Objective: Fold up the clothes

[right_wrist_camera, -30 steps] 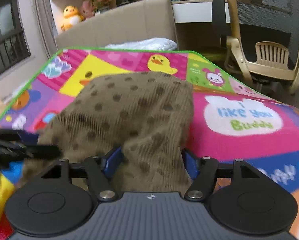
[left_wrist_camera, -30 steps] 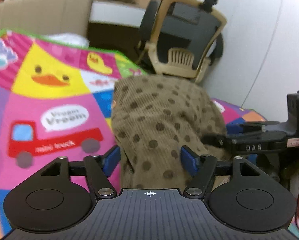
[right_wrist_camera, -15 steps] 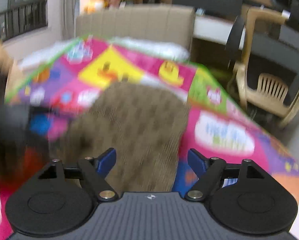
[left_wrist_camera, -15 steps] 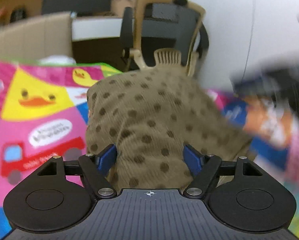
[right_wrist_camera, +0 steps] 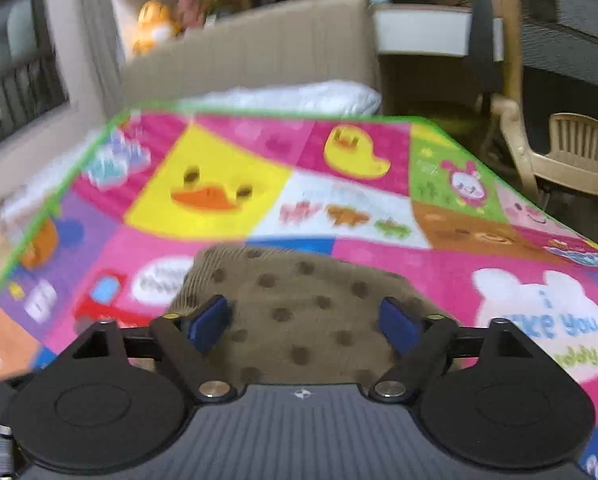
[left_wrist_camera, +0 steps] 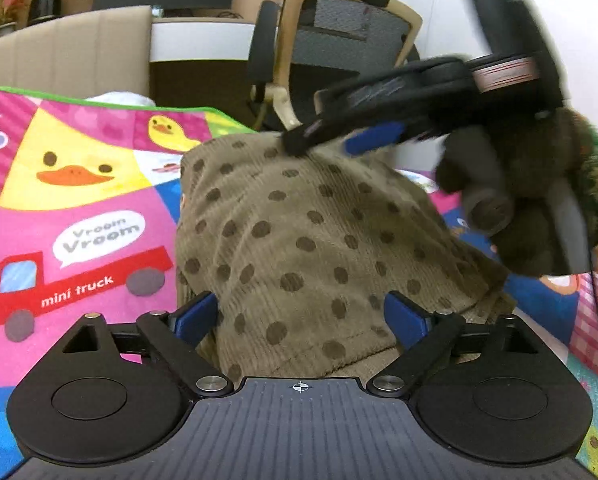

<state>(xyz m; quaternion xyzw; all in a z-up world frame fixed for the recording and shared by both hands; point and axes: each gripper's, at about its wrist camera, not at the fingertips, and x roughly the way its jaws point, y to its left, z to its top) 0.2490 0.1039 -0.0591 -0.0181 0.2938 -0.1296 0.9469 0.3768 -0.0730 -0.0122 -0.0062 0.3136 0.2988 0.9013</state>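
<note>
Play mat: bright pink patchwork mat [right_wrist_camera: 399, 256] with green edging, printed with ducks, a red mini truck and a white bear; it spreads ahead of and below both grippers and bears the garment
Garment: olive-brown corduroy piece with dark polka dots [left_wrist_camera: 299, 248], lying in a compact folded bundle on the mat; in the left wrist view it fills the space straight ahead of the fingers, in the right wrist view it sits low, just past the fingertips [right_wrist_camera: 299, 312]
Office chair: beige-framed chair with black mesh back [left_wrist_camera: 339, 40], well beyond the garment, off the mat
Right gripper: black two-finger tool with blue pads [right_wrist_camera: 305, 324], jaws spread wide and just widened further, pads clear of the cloth on both sides, nothing held; seen from the left wrist it hangs blurred over the far edge of the garment [left_wrist_camera: 363, 140], carried by a gloved hand [left_wrist_camera: 511, 200]
Left gripper: black two-finger tool with blue pads [left_wrist_camera: 301, 316], jaws just opened to near full width, cloth lying between them but not pinched
Progress: a fold appears laid down and both grips released; the bundle looks rounded, not flat, so smoothing or a further fold may remain, judged from its shape alone
</note>
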